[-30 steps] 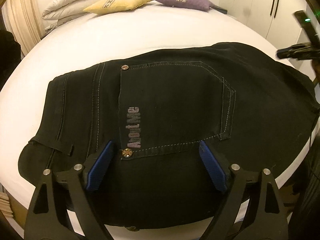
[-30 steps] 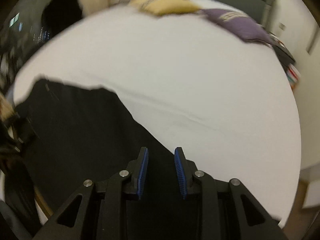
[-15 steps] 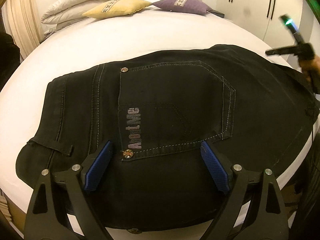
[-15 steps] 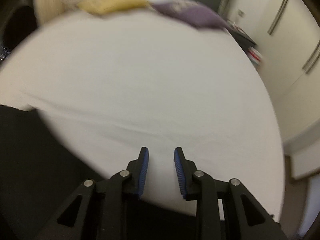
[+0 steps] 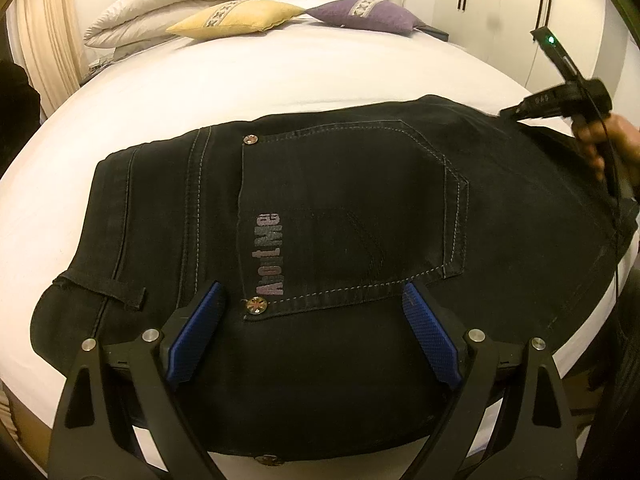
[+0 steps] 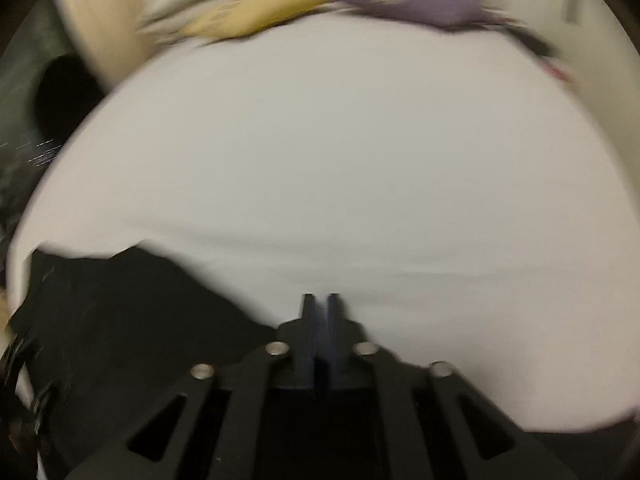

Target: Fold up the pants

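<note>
Black jeans (image 5: 340,216) lie flat on the white bed (image 5: 280,80), back pocket up, waistband to the left. My left gripper (image 5: 312,320) is wide open and hovers just above the jeans near the pocket's lower rivet, holding nothing. My right gripper (image 6: 320,308) is shut with nothing visible between its blue pads, above the white sheet beside the jeans' dark edge (image 6: 132,320). Its view is motion-blurred. It also shows at the right of the left wrist view (image 5: 560,100), over the jeans' far right edge.
White pillows (image 5: 172,0), a yellow cushion (image 5: 236,20) and a purple cushion (image 5: 364,14) lie at the head of the bed. White wardrobe doors (image 5: 500,8) stand at the back right. The bed's near edge runs just below the jeans.
My right gripper has closed from slightly open to shut and swung across the bed beside the jeans. My left gripper has stayed open over the pocket, barely moving.
</note>
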A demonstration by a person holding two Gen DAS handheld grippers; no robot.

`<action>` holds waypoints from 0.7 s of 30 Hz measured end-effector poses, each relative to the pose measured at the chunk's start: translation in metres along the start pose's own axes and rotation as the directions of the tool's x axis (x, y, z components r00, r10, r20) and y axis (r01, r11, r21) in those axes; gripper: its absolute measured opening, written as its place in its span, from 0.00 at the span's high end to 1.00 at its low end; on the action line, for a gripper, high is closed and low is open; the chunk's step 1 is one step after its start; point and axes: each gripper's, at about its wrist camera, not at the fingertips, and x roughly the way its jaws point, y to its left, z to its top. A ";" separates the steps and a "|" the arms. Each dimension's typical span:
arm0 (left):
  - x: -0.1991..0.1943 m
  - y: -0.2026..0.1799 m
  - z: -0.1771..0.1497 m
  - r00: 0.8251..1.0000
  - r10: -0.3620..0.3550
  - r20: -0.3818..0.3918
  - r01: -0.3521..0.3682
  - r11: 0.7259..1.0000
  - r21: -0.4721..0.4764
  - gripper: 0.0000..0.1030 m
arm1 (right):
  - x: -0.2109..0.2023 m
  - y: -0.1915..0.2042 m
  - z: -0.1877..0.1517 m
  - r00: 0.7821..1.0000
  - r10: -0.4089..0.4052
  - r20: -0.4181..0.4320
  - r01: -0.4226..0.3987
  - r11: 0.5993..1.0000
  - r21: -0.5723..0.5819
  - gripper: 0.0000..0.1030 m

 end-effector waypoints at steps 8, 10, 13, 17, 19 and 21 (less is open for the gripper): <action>-0.005 0.001 -0.006 1.000 0.007 0.014 -0.007 1.000 -0.001 0.11 | -0.037 0.107 -0.051 0.927 0.375 -0.025 -0.374 0.913 -0.163 0.47; -0.007 0.001 -0.007 1.000 0.004 0.011 -0.004 1.000 0.003 0.11 | -0.009 0.111 -0.069 0.965 0.237 -0.116 -0.254 0.952 -0.171 0.48; -0.014 0.001 -0.011 1.000 -0.002 0.006 0.002 1.000 0.025 0.11 | -0.019 0.077 -0.090 0.977 0.205 -0.059 -0.210 0.972 -0.109 0.54; -0.028 0.000 -0.015 1.000 0.000 -0.026 0.002 0.999 0.049 0.11 | -0.057 0.047 -0.122 0.996 -0.002 -0.084 -0.006 0.996 -0.092 0.49; -0.038 -0.001 -0.008 1.000 0.013 -0.025 -0.012 0.999 0.032 0.11 | -0.082 0.041 -0.131 0.993 0.094 -0.066 -0.095 0.995 -0.006 0.49; -0.049 -0.005 0.004 0.999 -0.025 0.026 0.025 1.000 -0.009 0.12 | -0.101 0.047 -0.131 0.974 0.225 -0.001 -0.225 0.974 0.027 0.44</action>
